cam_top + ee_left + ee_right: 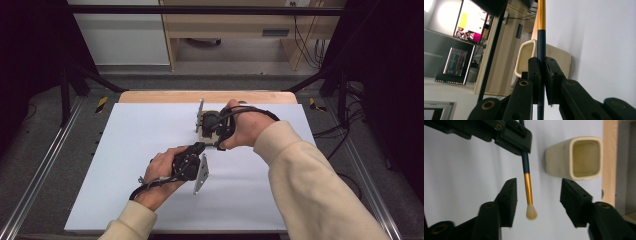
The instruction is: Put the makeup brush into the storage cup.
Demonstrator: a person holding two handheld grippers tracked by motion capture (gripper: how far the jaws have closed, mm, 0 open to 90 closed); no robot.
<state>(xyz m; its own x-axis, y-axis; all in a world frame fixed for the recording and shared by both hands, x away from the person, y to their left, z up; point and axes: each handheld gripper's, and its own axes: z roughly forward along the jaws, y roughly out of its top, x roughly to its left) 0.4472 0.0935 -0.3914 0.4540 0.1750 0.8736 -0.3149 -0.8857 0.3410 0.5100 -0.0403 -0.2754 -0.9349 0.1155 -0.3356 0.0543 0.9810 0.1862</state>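
Note:
My left gripper [542, 60] is shut on a thin brush [541, 37] with a dark blue handle, a gold ferrule and pale bristles [531, 212]. In the right gripper view the left gripper [524, 142] comes in from the upper left, and the brush [527, 175] hangs down between the jaws of my right gripper [539, 182]. Those jaws stand open and apart from the brush on both sides. A cream square cup [560, 157] lies on its side just beyond, its mouth turned toward the table's edge. In the high view the left gripper [199, 148] and the right gripper [218, 140] meet near the table's middle.
A white board [125, 150] covers the wooden table [200, 95]. Its wooden edge [609, 157] runs just past the cup. Dark frame posts and rails [45, 155] flank the table. A lit monitor [471, 22] stands off to one side.

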